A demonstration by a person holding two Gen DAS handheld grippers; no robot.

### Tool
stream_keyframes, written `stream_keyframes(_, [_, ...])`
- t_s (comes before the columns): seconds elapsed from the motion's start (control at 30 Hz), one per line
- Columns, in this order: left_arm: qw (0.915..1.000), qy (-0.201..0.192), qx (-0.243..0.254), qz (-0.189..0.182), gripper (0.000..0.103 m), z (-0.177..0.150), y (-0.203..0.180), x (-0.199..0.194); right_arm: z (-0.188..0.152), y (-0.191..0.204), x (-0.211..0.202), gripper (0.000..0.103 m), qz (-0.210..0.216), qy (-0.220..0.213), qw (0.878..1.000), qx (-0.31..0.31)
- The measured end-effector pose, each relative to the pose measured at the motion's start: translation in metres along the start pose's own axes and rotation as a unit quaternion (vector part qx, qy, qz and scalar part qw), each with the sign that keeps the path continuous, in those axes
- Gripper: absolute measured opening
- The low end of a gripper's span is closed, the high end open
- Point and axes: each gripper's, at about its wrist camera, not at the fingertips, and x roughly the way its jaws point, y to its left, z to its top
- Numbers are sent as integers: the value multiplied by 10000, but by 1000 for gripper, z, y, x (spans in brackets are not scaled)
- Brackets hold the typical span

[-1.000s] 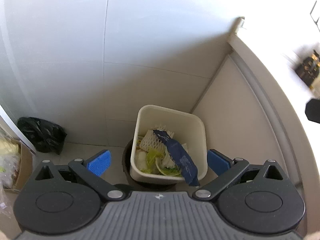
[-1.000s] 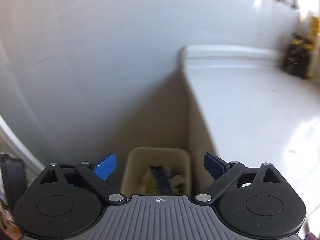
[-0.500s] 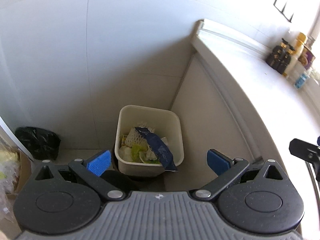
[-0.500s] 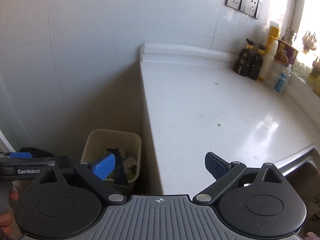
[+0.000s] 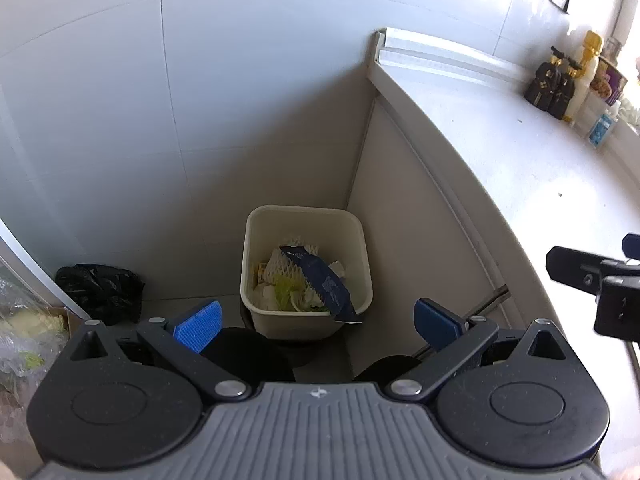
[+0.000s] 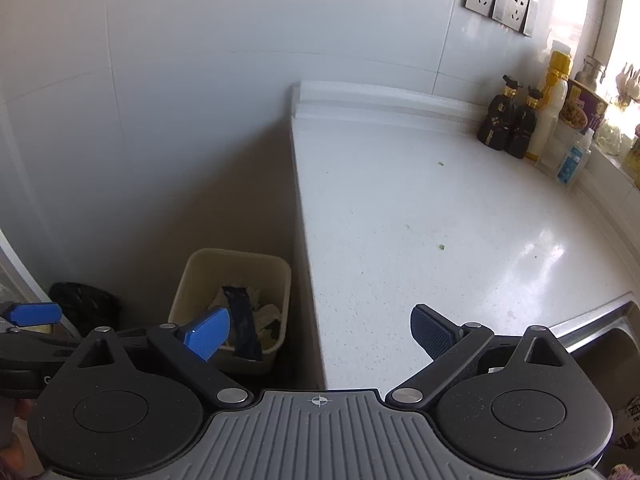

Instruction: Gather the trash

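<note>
Left wrist view looks down past the left gripper (image 5: 316,318), its blue-padded fingers spread wide with nothing between them, onto the cream square plastic bin (image 5: 306,276) standing on the floor in the corner where the grey tiled wall meets the cabinet side. Inside sit white foam fruit netting (image 5: 286,262), pale green vegetable scraps (image 5: 286,292) and a dark blue foil wrapper (image 5: 322,280) draped over the front rim.

Right wrist view shows the right gripper (image 6: 320,330) equally wide open and empty, hanging over the near edge of the white speckled stone countertop (image 6: 420,240). Small green crumbs (image 6: 441,247) dot that surface, one more far back near the dark bottles (image 6: 508,128).

My read: the collecting looks largely done and the leftovers are those flecks. They seem too small to pinch cleanly, so a low, flat approach with the pads nearly closed around a crumb would serve best, then a carry straight to the bin beside the counter.

Hard to make out: what fills the bin below the top layer, what the black crumpled plastic bag (image 5: 100,290) on the floor holds, and the steel sink (image 6: 600,336) basin, cut off at the frame edge. Dark round shapes below the left gripper sit half hidden; I cannot tell what they are.
</note>
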Motion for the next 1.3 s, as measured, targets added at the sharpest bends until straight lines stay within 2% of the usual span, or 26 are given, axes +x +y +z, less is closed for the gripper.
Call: stream_keyframes(1.3, [9999,113,-74,65,103,3,-1,5,-3,-9,3,99,111,23,9999,95])
